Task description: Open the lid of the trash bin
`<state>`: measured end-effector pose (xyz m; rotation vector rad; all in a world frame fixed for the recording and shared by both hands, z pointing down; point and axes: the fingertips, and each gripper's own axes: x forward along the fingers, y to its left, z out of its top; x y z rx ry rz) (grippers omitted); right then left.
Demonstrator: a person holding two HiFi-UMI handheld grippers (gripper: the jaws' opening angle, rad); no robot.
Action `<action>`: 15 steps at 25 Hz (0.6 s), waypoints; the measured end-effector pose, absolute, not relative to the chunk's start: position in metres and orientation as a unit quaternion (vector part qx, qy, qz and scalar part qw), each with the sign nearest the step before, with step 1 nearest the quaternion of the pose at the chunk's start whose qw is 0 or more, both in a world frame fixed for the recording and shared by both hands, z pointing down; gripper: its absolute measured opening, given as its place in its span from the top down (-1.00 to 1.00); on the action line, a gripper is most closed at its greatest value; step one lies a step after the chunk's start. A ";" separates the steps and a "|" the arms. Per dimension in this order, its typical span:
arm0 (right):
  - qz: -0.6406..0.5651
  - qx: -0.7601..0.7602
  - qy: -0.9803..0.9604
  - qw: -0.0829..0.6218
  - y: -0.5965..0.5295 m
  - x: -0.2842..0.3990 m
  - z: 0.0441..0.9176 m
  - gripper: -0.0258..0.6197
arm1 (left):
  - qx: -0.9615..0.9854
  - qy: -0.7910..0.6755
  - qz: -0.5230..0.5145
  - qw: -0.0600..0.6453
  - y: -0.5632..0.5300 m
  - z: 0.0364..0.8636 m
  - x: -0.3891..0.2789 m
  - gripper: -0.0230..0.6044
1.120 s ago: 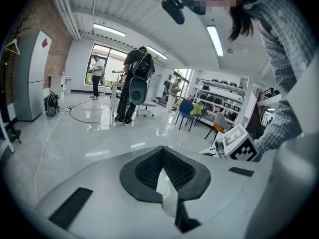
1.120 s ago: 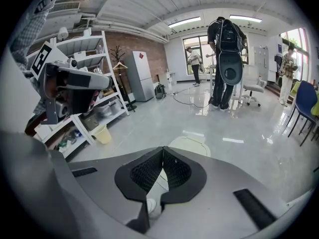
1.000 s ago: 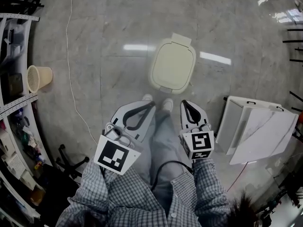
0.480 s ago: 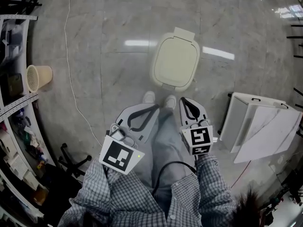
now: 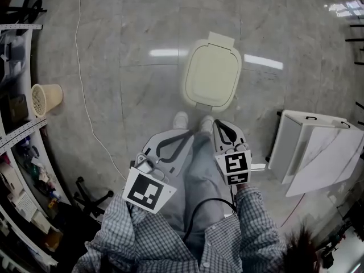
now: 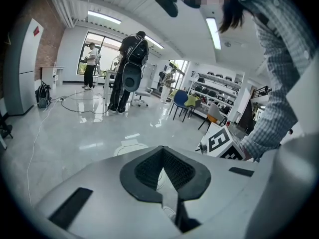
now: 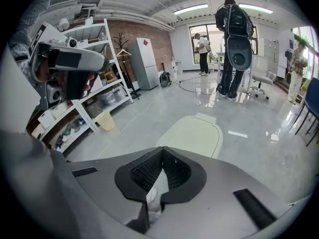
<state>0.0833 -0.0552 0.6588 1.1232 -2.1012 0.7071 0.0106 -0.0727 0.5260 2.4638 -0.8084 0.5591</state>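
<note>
You hold the left gripper (image 5: 183, 134) and the right gripper (image 5: 220, 125) low over your legs, each with jaws pressed together on nothing. The trash bin (image 5: 196, 98) stands on the floor (image 5: 125, 78) just beyond your shoes (image 5: 180, 119), its lid (image 5: 211, 73) down, clear of both grippers
</note>
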 end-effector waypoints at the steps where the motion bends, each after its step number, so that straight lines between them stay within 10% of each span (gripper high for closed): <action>1: 0.270 0.428 -0.799 0.324 -0.055 0.083 0.662 0.86 | 0.902 -0.293 0.204 0.242 -0.072 0.527 0.011 0.91; 15: 0.296 0.408 -0.787 0.356 -0.049 0.072 0.718 0.86 | 0.904 -0.283 0.204 0.246 -0.069 0.546 0.012 0.91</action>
